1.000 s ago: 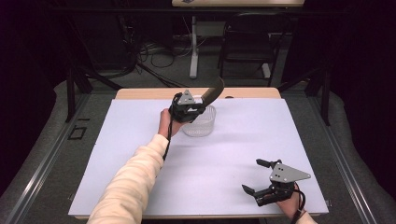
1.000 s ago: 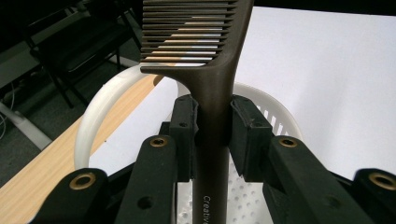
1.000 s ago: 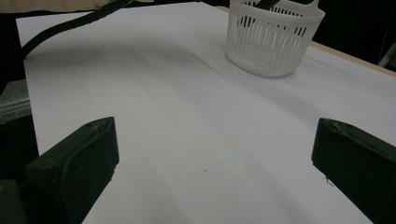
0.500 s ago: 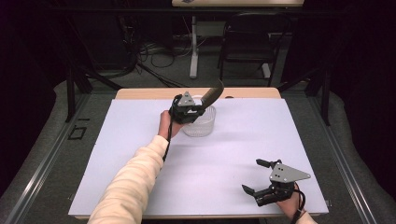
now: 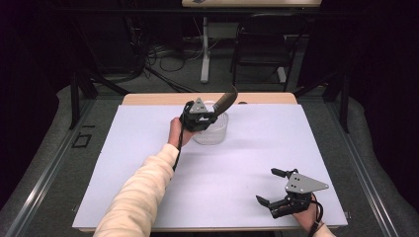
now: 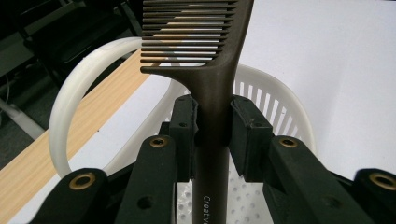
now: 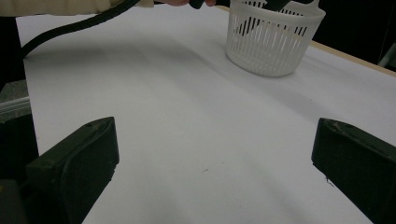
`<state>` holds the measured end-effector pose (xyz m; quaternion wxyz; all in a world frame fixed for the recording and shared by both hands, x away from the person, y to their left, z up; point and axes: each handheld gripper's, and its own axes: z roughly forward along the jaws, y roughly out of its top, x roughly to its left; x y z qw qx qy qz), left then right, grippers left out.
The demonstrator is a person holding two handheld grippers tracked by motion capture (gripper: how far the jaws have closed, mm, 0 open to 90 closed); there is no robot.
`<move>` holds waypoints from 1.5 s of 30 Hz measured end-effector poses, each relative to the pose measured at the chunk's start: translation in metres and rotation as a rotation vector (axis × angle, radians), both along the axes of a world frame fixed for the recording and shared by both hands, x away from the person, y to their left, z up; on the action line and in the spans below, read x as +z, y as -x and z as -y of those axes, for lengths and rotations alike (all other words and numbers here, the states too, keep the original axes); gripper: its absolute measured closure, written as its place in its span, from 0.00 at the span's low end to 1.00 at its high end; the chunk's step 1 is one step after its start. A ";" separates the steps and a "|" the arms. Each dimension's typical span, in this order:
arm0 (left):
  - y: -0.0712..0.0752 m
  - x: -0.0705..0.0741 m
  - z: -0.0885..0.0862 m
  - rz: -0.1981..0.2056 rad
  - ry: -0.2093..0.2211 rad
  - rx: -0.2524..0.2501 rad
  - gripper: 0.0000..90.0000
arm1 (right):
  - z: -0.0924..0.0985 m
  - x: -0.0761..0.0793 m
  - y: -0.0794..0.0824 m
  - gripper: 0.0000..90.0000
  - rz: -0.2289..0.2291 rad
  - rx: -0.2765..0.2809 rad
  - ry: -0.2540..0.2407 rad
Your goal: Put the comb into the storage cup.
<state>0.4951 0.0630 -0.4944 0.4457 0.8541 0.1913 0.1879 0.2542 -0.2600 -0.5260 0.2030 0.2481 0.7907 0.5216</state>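
Comb clamped by its handle in my left gripper, pads pressing both sides, toothed end angled up and away toward the far right, handle end down inside the basket. Position: above the white slotted basket at the far middle of the white table sheet, near its far edge.

Risks, as I judge them:
- Grip sits low on a long, smooth handle; the toothed head is the heavy end, so the comb could pivot between the pads if I swing it.
- Let go at this tilt and the comb may lean on the rim and tip out over the far side, or drag the light basket over with it.
- The basket's looped white handle arches just beside the comb's teeth in the left gripper view; teeth could snag on it.
- A push on the basket wall would likely slide it toward the far edge of the sheet, where the wooden tabletop strip is narrow.

Surroundings: my right gripper rests at the near right corner of the sheet, jaws wide apart, holding nothing, well apart from the basket. My left gripper's cable trails along the sleeve over the sheet. Nothing else lies between the 2 grippers. Chair and table legs stand on the floor beyond the far edge, in shadow.
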 end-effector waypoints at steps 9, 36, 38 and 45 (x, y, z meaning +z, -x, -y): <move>0.000 -0.002 -0.001 -0.003 -0.011 -0.006 0.80 | 0.000 0.000 0.000 0.00 0.001 -0.001 0.001; 0.005 0.007 -0.008 -0.046 -0.005 -0.038 0.29 | 0.000 0.000 0.000 0.00 -0.001 0.000 0.000; 0.006 0.010 -0.008 -0.041 -0.014 -0.038 0.24 | 0.000 0.000 0.000 0.00 -0.001 0.000 0.000; 0.012 0.018 -0.009 -0.046 -0.040 -0.063 0.14 | 0.000 0.000 0.000 0.00 -0.001 -0.001 0.000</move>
